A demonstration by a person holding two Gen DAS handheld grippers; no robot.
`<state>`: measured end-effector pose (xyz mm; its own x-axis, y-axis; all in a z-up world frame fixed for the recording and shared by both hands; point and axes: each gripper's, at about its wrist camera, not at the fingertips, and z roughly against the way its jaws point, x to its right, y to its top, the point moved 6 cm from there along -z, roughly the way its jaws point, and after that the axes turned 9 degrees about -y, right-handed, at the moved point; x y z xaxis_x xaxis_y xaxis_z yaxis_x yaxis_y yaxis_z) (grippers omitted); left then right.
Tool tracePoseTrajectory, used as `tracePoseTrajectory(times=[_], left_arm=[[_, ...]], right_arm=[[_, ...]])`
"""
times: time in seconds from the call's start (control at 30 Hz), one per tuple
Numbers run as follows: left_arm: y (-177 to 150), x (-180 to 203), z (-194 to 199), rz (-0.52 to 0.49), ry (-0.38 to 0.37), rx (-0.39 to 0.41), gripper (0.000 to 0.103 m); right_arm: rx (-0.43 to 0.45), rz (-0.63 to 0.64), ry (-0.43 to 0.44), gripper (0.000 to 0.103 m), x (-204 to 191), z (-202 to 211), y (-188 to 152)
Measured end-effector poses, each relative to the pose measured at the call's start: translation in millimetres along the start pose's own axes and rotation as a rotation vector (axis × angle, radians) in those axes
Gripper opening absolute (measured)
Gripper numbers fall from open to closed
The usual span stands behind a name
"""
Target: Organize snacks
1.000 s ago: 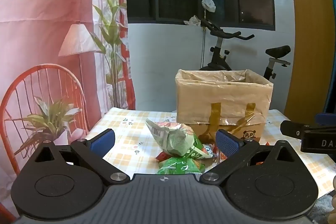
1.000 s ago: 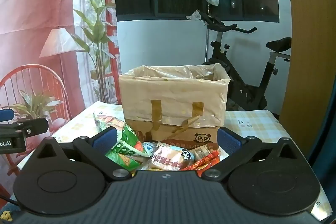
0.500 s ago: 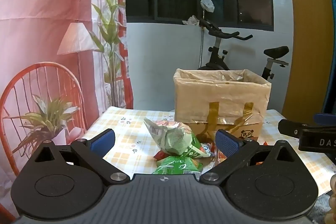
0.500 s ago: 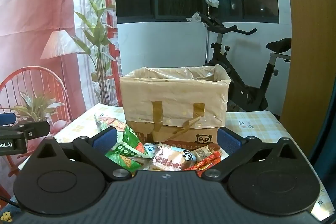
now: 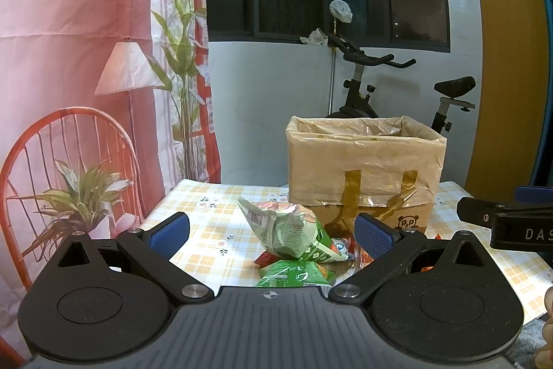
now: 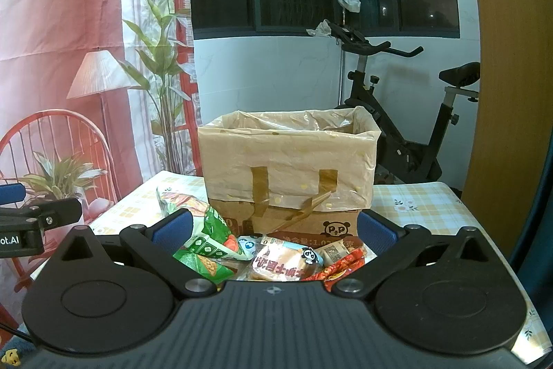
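A pile of snack packets lies on the checked tablecloth in front of a cardboard box (image 5: 363, 161) (image 6: 290, 168) lined with a plastic bag. A crumpled green bag (image 5: 287, 230) (image 6: 204, 230) tops the pile, with a second green packet (image 5: 293, 277) below it. The right wrist view also shows an orange bread packet (image 6: 280, 261) and a red packet (image 6: 340, 267). My left gripper (image 5: 271, 230) is open, its blue pads either side of the green bags, short of them. My right gripper (image 6: 273, 229) is open above the near edge of the pile, holding nothing.
The table (image 5: 207, 206) (image 6: 414, 199) carries the box at its back. Behind it stand an exercise bike (image 5: 373, 85) (image 6: 397, 113) and a white wall with dark windows. A pink backdrop (image 5: 69, 57) hangs at the left. The right gripper's arm (image 5: 501, 223) juts in at the right.
Both grippers have drifted only slightly; the scene sits a touch lower and nearer in the right wrist view. Nothing was taken hold of or let go.
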<state>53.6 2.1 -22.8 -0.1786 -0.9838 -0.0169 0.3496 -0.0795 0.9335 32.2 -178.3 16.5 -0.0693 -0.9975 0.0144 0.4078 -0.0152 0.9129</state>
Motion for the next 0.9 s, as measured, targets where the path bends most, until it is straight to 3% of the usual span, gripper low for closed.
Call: tracePoseTrajectory(times=[0.9], left_arm=[[-2.3, 0.9, -0.4, 0.001, 0.001, -0.001, 0.102]], right_arm=[[0.001, 0.003, 0.005, 0.103, -1.5, 1.9, 1.4]])
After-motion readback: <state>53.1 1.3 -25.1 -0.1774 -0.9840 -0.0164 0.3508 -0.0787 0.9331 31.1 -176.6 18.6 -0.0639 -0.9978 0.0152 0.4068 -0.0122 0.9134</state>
